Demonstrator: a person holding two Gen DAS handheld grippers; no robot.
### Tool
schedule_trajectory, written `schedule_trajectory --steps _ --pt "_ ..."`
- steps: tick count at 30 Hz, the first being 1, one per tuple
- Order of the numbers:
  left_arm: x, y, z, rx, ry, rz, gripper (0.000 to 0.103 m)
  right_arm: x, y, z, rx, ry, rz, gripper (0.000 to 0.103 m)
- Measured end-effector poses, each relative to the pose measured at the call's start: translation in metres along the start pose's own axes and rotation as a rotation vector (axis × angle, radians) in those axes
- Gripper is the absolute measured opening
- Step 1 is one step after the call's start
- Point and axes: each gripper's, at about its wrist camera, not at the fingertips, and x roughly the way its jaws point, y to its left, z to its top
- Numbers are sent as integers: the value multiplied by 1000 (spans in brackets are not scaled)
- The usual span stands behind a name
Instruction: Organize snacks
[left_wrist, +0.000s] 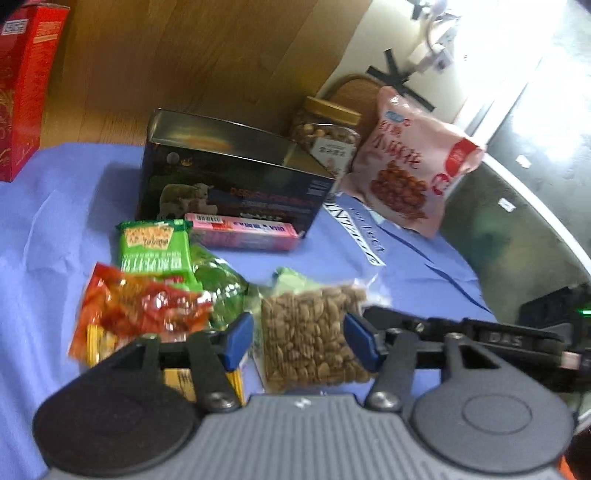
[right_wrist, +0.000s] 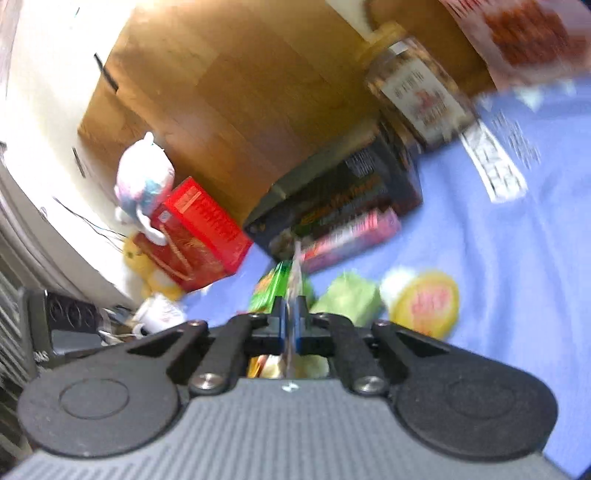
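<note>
Right gripper (right_wrist: 291, 325): jaws are pinched fully together on a thin clear wrapper edge (right_wrist: 295, 273) that is seen edge-on; which packet it belongs to cannot be told through the blur. Left gripper (left_wrist: 301, 332): jaws are held about half open, blue pads either side of a clear bag of nuts (left_wrist: 314, 339); no pad contact can be seen, bag lies flat on the cloth.

Surface: a table covered by a blue cloth (left_wrist: 55, 229), creased. Wood floor (left_wrist: 184, 55) is seen beyond it, with a white wall (right_wrist: 37, 110) and bright light at the room's edge.

Count, left wrist view: two boxes standing (one dark box (left_wrist: 236, 181), open top, sheep print; one red box (left_wrist: 26, 85) at the far corner), one flat pink box (left_wrist: 243, 230) against the dark box's front, one nut jar (left_wrist: 327, 136) with gold lid behind it, one pink snack bag (left_wrist: 410, 166) propped upright just right of the jar. Loose packets near the jaws: one green packet (left_wrist: 155, 247), one red-orange packet (left_wrist: 140, 314), one clear-green bag (left_wrist: 221, 288).

Right wrist view adds one round yellow pack (right_wrist: 424, 302) and one plush toy (right_wrist: 144, 181) behind the red box.
</note>
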Motion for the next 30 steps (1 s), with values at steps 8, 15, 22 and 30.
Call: schedule_trajectory --steps 8,15,22,30 --pt "10 2 -22 -21 82 -18 66 -17 -45 -29 294 45 75 14" --pt "27 -4 -23 -6 102 -2 43 -14 -24 -30 206 63 40 28" --pt "2 -10 -12 -6 55 -38 29 -9 -16 -24 185 74 91 12" --pt "-12 9 80 -13 -130 12 30 31 25 56 84 57 159 12"
